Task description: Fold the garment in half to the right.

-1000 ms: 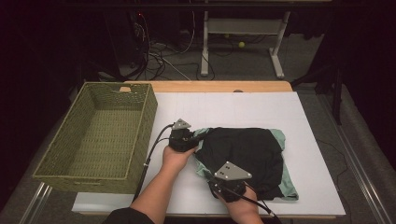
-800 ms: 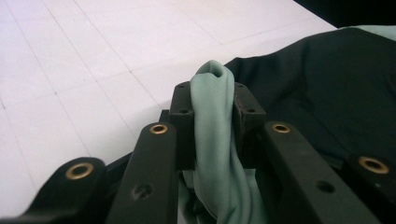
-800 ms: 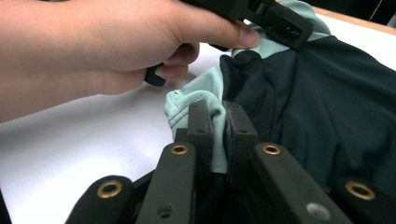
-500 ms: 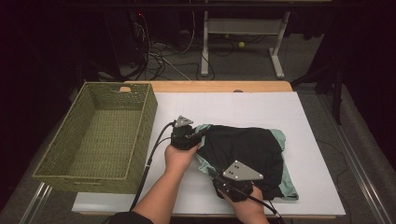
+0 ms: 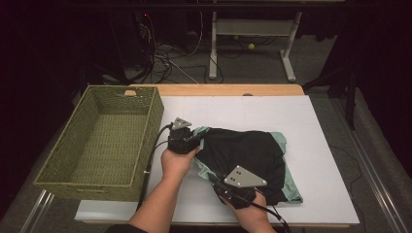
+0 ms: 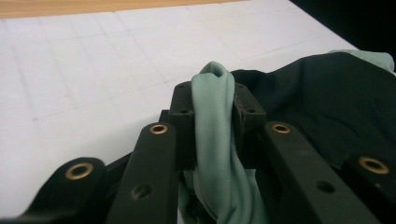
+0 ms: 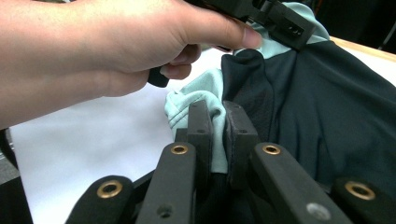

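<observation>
A black garment with mint-green trim [image 5: 248,153] lies folded on the white table top [image 5: 272,111]. At its left edge my left gripper [image 5: 190,141] is shut on a fold of the green trim [image 6: 212,126], lifted a little off the table. My right gripper [image 5: 221,182] is at the garment's near left corner, shut on the green and black cloth [image 7: 215,121]. In the right gripper view the person's left hand [image 7: 107,51] and its gripper [image 7: 275,18] show above the cloth.
A green wicker basket [image 5: 104,141], with nothing in it, stands on the left of the table. A wooden strip [image 5: 218,90] runs along the far edge. Cables and a desk frame [image 5: 252,43] lie on the dark floor beyond. The table's far and right parts are bare.
The left gripper has risen slightly with the green trim, pulling the garment's left edge up. The right gripper has stayed where it was.
</observation>
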`<state>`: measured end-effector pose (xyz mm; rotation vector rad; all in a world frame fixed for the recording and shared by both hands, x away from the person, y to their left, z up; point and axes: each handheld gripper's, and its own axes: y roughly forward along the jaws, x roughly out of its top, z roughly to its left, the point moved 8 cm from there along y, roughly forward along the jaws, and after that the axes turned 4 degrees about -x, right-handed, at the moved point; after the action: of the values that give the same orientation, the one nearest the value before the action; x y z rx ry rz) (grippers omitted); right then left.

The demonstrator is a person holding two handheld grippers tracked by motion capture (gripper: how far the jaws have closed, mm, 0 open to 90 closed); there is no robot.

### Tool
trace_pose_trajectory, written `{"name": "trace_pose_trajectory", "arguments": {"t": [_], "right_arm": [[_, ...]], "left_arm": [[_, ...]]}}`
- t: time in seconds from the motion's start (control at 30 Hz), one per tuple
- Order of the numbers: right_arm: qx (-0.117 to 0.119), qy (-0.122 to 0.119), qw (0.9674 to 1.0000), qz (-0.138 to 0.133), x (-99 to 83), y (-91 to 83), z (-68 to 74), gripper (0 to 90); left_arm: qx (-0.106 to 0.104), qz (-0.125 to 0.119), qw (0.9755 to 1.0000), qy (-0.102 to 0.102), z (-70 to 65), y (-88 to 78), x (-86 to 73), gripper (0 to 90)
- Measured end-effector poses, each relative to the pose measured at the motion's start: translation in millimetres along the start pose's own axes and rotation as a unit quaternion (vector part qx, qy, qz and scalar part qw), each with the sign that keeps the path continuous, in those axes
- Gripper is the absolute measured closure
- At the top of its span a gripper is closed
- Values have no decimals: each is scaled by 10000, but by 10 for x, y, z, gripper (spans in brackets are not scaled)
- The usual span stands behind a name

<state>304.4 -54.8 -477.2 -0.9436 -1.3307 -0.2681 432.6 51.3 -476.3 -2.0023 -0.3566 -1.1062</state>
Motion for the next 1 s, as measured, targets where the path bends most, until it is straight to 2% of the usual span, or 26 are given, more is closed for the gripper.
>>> {"name": "trace_pose_trajectory", "arguments": {"t": [0.2, 0.33, 0.43, 0.67, 1.0], "right_arm": [[252, -41, 9996, -117, 109, 94, 112, 832], [408, -110, 9989, -202, 191, 154, 189, 832], [499, -161, 9983, -249, 234, 187, 226, 832], [479, -101, 9983, -314, 270, 161, 159, 832], [240, 35, 9992, -330, 217, 41, 16, 832]], "left_arm": [[361, 56, 9993, 22, 95, -200, 15, 705], [587, 112, 9982, -33, 162, -324, 32, 704], [694, 170, 9974, -47, 190, -374, 42, 704], [687, 258, 9973, -71, 153, -332, 77, 703], [470, 194, 9986, -145, 17, -243, 172, 696]]}}
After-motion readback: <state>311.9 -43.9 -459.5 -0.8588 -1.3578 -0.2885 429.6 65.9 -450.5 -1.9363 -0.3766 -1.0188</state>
